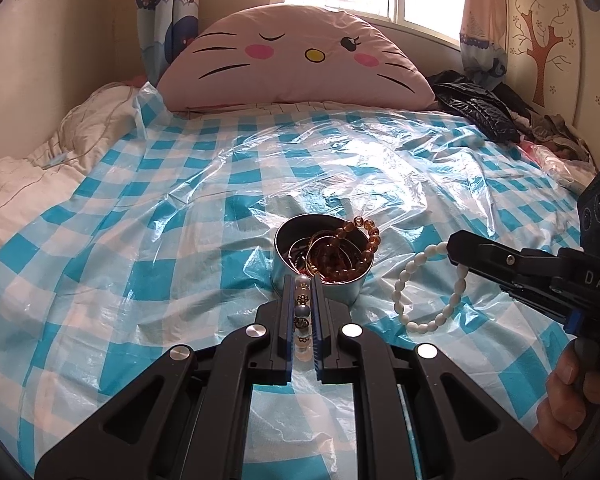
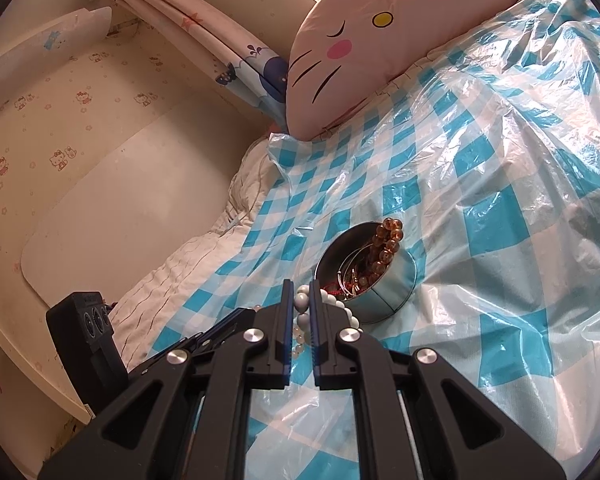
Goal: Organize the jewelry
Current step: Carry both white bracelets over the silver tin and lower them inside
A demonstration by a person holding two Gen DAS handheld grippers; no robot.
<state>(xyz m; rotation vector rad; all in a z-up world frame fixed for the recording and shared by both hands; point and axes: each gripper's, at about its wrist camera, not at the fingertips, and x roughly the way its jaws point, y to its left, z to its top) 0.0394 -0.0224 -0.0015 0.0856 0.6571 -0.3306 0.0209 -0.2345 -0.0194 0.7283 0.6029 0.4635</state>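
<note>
A round metal tin (image 1: pixel 352 289) (image 2: pixel 392 285) stands on the checked plastic sheet, holding bangles and an amber bead bracelet (image 1: pixel 366 232) (image 2: pixel 388 240) that hangs over its rim. My left gripper (image 1: pixel 303 280) is shut on a grey and pearl bead bracelet (image 1: pixel 302 312), just in front of the tin. My right gripper (image 1: pixel 454 250) (image 2: pixel 302 286) is shut on a white bead bracelet (image 1: pixel 428 292) (image 2: pixel 342 310), which dangles to the right of the tin. The left gripper's body (image 2: pixel 88 320) shows low left in the right wrist view.
A pink cat-face pillow (image 1: pixel 296 60) (image 2: pixel 380 36) lies at the head of the bed. Dark clothes (image 1: pixel 484 108) are piled at the far right. A white quilt (image 1: pixel 40 168) lies along the left edge by the wall.
</note>
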